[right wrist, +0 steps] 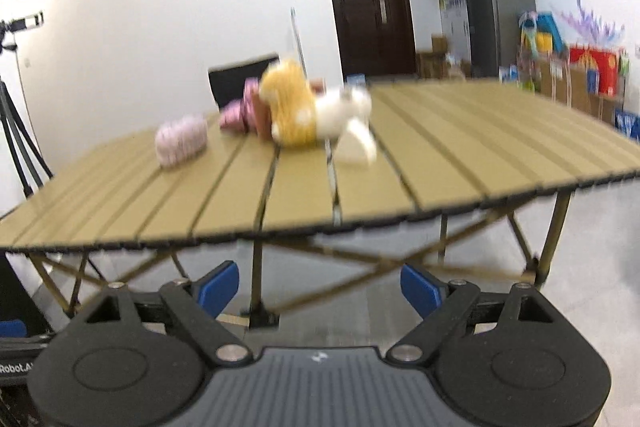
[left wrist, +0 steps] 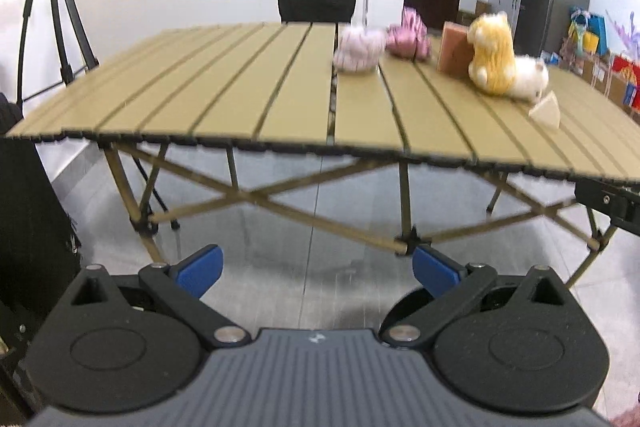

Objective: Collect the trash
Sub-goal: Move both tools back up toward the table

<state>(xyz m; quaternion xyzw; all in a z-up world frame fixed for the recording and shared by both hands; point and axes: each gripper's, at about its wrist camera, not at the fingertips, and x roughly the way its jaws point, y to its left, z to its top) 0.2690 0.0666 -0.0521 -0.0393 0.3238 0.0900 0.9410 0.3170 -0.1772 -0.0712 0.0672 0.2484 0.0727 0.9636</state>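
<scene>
A pale crumpled paper scrap [left wrist: 546,111] lies on the slatted tan folding table [left wrist: 240,95], right of a yellow plush [left wrist: 492,55] and a white plush [left wrist: 530,77]. In the right wrist view the same scrap [right wrist: 358,143] shows blurred in front of the white plush [right wrist: 344,113] on the table [right wrist: 460,155]. My left gripper [left wrist: 318,269] hangs open below and in front of the table's near edge, nothing between its blue pads. My right gripper [right wrist: 320,291] is also open and empty, below the near edge.
A pale pink plush [left wrist: 358,51], a darker pink plush [left wrist: 408,35] and a brown box [left wrist: 454,47] sit at the table's far side. A black chair [left wrist: 316,1] stands behind. A tripod [left wrist: 52,7] stands at the left; boxes and bags [left wrist: 600,55] line the right wall.
</scene>
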